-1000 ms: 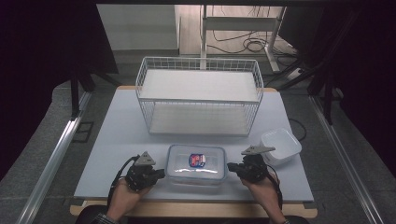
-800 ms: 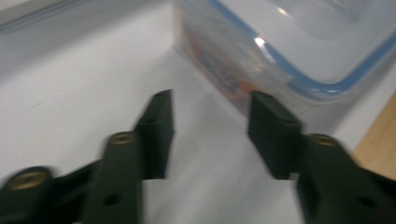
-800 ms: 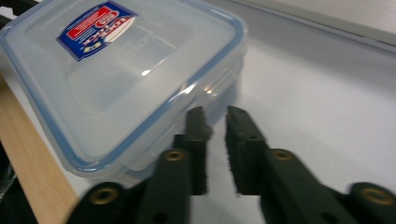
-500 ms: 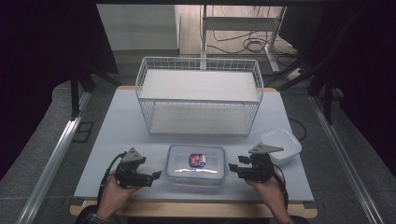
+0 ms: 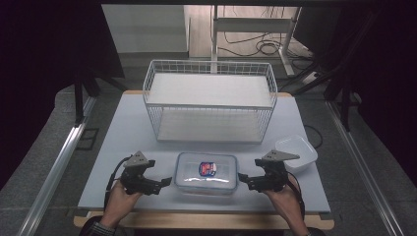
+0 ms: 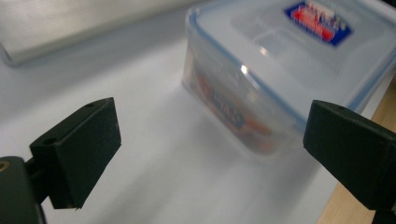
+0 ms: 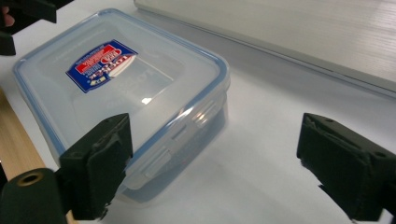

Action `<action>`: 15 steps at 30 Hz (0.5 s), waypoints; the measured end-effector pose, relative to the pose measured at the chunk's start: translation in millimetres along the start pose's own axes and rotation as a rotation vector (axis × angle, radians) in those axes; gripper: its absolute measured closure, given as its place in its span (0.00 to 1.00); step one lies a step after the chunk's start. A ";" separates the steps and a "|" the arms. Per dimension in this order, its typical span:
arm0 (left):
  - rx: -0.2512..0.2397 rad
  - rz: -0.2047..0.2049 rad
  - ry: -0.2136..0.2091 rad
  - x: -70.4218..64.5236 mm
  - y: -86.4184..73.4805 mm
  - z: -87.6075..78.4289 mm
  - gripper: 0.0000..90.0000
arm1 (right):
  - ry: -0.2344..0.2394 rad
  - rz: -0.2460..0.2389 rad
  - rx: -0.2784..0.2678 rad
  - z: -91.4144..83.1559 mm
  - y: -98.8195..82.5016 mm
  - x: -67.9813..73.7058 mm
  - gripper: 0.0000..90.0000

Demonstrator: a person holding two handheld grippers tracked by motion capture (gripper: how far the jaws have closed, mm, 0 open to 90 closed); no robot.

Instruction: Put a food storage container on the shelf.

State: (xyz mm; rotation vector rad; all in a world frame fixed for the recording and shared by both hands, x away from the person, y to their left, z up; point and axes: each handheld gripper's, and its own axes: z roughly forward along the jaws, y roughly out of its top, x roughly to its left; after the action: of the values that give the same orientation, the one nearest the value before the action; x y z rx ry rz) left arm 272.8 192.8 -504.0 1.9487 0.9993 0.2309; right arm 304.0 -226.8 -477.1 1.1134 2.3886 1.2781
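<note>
A clear plastic container (image 5: 206,172) with a blue-sealed lid and a red and blue label lies flat near the table's front edge. My left gripper (image 5: 166,182) is just off its left end, and my right gripper (image 5: 243,179) just off its right end. Both point inward at it. Both have just been opening their jaws, which now stand wide with nothing between them. In the left gripper view the container (image 6: 289,60) lies beyond my open left gripper (image 6: 210,144). In the right gripper view my open right gripper (image 7: 219,163) has one jaw close by a corner of the container (image 7: 121,84).
A white wire basket (image 5: 209,101) stands across the back of the white table (image 5: 123,128). A small clear tub (image 5: 296,152) without a lid sits at the right, behind my right hand. The wooden front edge (image 5: 196,220) runs below both hands.
Both grippers were shut at the container's ends; their jaws now stand wide. The left hand has drawn back to the left, away from the container. The right hand has hardly moved.
</note>
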 end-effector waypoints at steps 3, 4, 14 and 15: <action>0.002 -0.008 -0.004 -0.9 9.9 1.3 0.05 | 0.023 0.011 -0.002 0.3 2.1 0.6 0.09; 0.010 -0.009 -0.011 -1.7 12.9 3.2 0.06 | 0.028 0.012 -0.001 0.3 3.3 1.8 0.09; 0.071 0.025 -0.111 -8.3 36.7 27.6 0.02 | 0.079 0.008 0.050 9.8 15.9 17.5 0.03; 0.075 0.020 -0.121 -7.7 37.8 31.1 0.02 | 0.092 0.015 0.064 13.2 17.6 19.0 0.04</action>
State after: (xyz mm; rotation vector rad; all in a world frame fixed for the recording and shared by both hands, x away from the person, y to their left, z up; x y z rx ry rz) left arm 304.6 157.5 -490.3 2.0160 0.9220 0.0867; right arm 306.6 -199.2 -468.2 1.1148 2.5091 1.2933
